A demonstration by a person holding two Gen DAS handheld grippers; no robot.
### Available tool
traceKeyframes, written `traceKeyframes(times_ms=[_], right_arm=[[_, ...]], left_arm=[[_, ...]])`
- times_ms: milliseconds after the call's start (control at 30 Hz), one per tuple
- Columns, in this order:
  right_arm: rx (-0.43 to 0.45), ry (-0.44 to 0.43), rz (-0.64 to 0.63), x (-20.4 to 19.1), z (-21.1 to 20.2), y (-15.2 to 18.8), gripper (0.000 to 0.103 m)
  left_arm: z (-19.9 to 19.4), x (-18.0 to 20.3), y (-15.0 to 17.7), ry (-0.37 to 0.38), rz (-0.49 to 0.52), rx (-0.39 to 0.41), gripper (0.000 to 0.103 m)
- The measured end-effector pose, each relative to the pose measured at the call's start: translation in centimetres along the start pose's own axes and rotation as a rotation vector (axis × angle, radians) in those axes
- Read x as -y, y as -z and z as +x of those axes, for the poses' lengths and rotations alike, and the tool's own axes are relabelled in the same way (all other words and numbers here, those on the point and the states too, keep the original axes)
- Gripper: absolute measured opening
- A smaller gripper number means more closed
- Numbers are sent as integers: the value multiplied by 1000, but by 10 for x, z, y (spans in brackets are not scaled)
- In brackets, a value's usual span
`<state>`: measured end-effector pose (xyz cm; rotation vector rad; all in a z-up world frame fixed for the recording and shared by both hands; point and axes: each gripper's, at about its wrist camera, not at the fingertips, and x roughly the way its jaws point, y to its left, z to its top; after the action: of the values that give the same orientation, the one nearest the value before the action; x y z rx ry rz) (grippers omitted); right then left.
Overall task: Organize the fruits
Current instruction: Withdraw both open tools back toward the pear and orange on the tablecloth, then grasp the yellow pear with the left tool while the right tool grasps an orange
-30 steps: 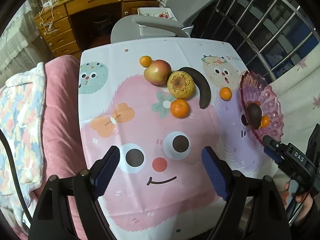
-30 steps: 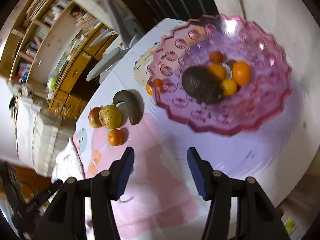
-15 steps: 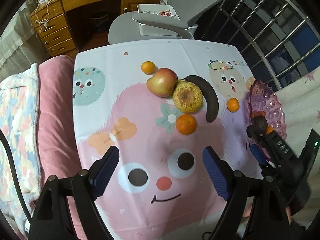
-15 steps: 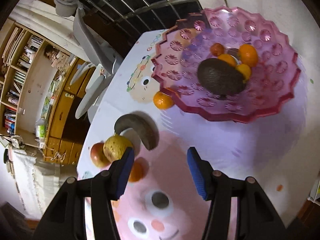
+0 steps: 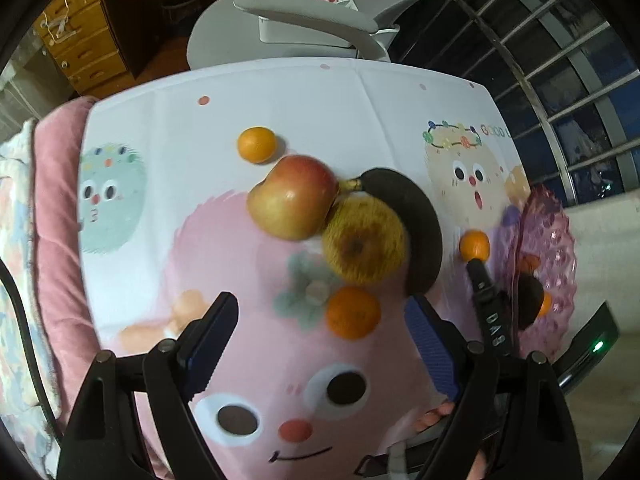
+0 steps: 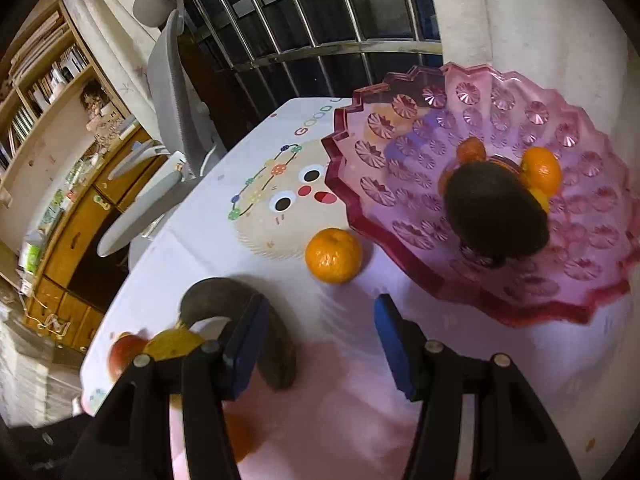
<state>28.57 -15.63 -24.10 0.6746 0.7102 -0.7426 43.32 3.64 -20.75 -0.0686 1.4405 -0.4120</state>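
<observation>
On the cartoon tablecloth lie a red-yellow apple (image 5: 294,196), a spotted yellow fruit (image 5: 362,240), a blackened banana (image 5: 416,224) and three tangerines (image 5: 352,312) (image 5: 256,144) (image 5: 474,245). My left gripper (image 5: 320,336) hangs open just short of the nearest tangerine, nothing between its fingers. The pink glass dish (image 6: 592,280) at the right holds a dark avocado (image 6: 496,212) and small oranges (image 6: 540,170). My right gripper (image 6: 316,340) is open and empty, pointing at a lone tangerine (image 6: 334,256) beside the dish, with the banana (image 6: 248,320) behind its left finger.
A grey office chair (image 5: 304,28) stands at the table's far edge, with a wooden desk (image 5: 80,40) behind it. A pink cushion (image 5: 56,220) and quilt lie along the left side. Barred windows (image 6: 320,20) close off the right. The other gripper's body (image 5: 492,312) reaches in near the dish.
Both grippers have moved forward and lower toward the fruit. The left now sits close to the nearest tangerine; the right has swung from the dish toward the lone tangerine and banana. Jaws unchanged.
</observation>
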Motion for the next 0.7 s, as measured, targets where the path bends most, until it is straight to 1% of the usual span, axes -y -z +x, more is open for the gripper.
traceKeyframes(times_ms=[100,267,400,433,633,667,700], right_arm=[[-16,1,-3,0,16,-4,55],[0,37,-15,1,32,-8,55],[-7,76,11,8,45,-8,56],[4,74,5,9,46,-8,55],[28,76,-41,3,53,-12,55],[29,76,-50,2,54,-13,54],[30,73,-56,2,55,-14,51]], left_arm=[[14,4,-12,24,-16,-19,85],[44,14,-28,5,-16,-61,87],[63,19,-32,-25,-22,-87,87],[67,20,-33,-25,-20,-92,88],[78,23,-39,-5,-41,-97,93],[81,24,-40,2,-46,-99,93],[84,25,-41,8,-51,-102,93]])
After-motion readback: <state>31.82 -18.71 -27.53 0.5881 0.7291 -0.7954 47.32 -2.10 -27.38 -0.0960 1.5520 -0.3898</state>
